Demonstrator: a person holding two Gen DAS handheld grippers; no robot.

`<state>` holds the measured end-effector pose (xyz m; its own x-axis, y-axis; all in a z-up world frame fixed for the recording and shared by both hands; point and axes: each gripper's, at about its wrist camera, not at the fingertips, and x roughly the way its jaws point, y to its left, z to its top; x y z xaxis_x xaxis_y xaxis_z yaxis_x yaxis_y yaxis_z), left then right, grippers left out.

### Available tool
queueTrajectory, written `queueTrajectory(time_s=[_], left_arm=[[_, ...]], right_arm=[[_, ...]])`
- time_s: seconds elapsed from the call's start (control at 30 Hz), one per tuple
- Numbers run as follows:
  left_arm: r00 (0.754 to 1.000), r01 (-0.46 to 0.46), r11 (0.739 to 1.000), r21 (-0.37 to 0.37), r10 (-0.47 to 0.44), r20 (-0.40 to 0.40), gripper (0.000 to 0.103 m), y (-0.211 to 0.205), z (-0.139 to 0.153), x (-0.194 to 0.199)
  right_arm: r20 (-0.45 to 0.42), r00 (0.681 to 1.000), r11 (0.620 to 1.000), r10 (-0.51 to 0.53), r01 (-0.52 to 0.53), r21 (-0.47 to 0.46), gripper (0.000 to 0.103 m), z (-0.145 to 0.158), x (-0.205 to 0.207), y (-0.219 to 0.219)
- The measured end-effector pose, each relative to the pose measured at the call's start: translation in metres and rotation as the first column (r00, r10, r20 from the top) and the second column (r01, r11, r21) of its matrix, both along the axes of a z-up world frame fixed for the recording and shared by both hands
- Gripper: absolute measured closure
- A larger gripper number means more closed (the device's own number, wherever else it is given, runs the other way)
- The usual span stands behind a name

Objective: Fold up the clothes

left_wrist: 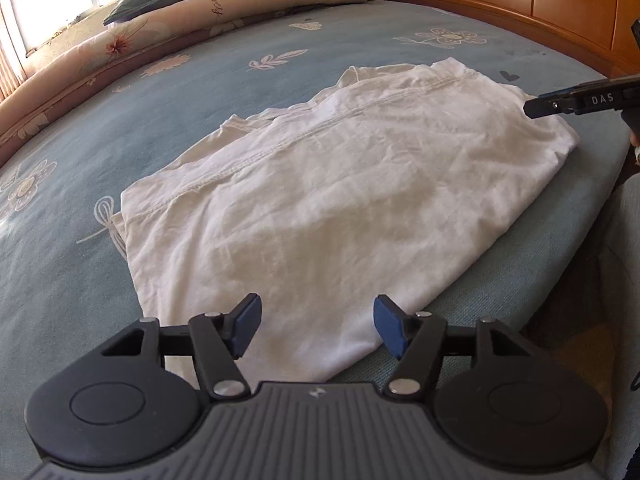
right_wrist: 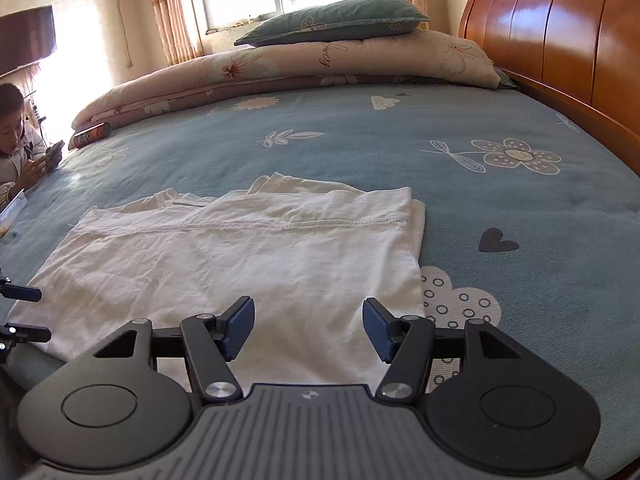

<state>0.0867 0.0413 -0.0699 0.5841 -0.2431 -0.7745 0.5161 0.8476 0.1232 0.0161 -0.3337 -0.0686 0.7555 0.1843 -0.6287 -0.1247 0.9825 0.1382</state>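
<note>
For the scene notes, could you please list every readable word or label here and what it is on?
"DAS": on the right tongs, seen from the left wrist view.
Cursive writing on the folded quilt: too distorted to read surely.
Label on the can: too blurred.

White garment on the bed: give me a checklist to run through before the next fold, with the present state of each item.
1. Left tool is free of cloth: ok, jaws open, nothing between the pads.
2. Right tool is free of cloth: ok, jaws open, nothing gripped.
3. White garment lies flat on the blue bedsheet: ok, only light wrinkles.
4. Edges line up: not ok, lower layers stick out past the far edge.
5. Space beyond the garment is free: ok, the quilt and the can lie well away.
6. Near edge is fully on the bed: cannot tell, both tools hide it.
</note>
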Motion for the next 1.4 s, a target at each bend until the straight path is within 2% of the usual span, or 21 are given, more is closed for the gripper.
queueTrajectory(time_s=[0.1, 0.2, 0.33, 0.5, 0.57, 0.63, 0.7, 0.83, 1.0, 1.1, 1.27, 1.4], left_arm=[[0.998, -0.042, 0.999, -0.017, 0.041, -0.046, 0.037, 0.001, -0.005, 0.003], [0.995, -0.063, 0.998, -0.032, 0.060, -0.082, 0.036, 0.005, 0.002, 0.007], [0.995, -0.026, 0.995, -0.094, 0.017, -0.095, 0.033, -0.016, 0.033, 0.017], [0.990, 0.075, 0.981, -0.177, -0.094, -0.103, 0.027, -0.077, 0.074, 0.047], [0.982, 0.115, 0.970, -0.214, -0.144, -0.124, 0.027, -0.113, 0.085, 0.059], [0.964, 0.163, 0.951, -0.262, -0.210, -0.163, 0.027, -0.151, 0.089, 0.071], [0.944, 0.207, 0.935, -0.289, -0.268, -0.190, 0.026, -0.190, 0.084, 0.076], [0.903, 0.251, 0.918, -0.307, -0.336, -0.266, 0.026, -0.251, 0.057, 0.100], [0.868, 0.196, 0.913, -0.359, -0.332, -0.370, 0.026, -0.288, 0.021, 0.127], [0.844, 0.161, 0.905, -0.393, -0.333, -0.421, 0.026, -0.298, 0.004, 0.140], [0.837, 0.127, 0.893, -0.431, -0.329, -0.436, 0.026, -0.314, -0.005, 0.158], [0.849, 0.133, 0.890, -0.436, -0.329, -0.413, 0.026, -0.324, 0.003, 0.162]], right_arm=[[-0.046, 0.998, 0.998, -0.052, 0.050, -0.037, 0.036, -0.024, 0.000, 0.000], [0.024, 0.998, 0.998, -0.057, 0.057, 0.002, 0.029, -0.025, -0.019, -0.003], [0.149, 0.986, 0.997, -0.070, 0.064, 0.045, 0.018, -0.015, -0.036, -0.003], [0.145, 0.986, 0.996, -0.085, 0.090, -0.023, 0.018, -0.015, -0.020, 0.022], [0.171, 0.982, 0.995, -0.084, 0.090, -0.030, 0.013, -0.021, -0.017, 0.030], [0.172, 0.981, 0.994, -0.090, 0.099, -0.048, 0.003, -0.029, -0.018, 0.034], [0.156, 0.983, 0.991, -0.092, 0.106, -0.082, 0.003, -0.031, -0.018, 0.037], [0.211, 0.974, 0.987, -0.081, 0.108, -0.120, 0.000, -0.029, -0.024, 0.035], [0.128, 0.985, 0.993, -0.117, 0.120, -0.020, 0.000, -0.037, -0.021, 0.014], [0.122, 0.985, 0.993, -0.122, 0.121, 0.014, 0.000, -0.039, -0.021, 0.005], [0.104, 0.986, 0.991, -0.134, 0.136, -0.015, 0.000, -0.044, -0.018, 0.002], [0.098, 0.984, 0.989, -0.146, 0.147, 0.004, 0.000, -0.044, -0.017, 0.000]])
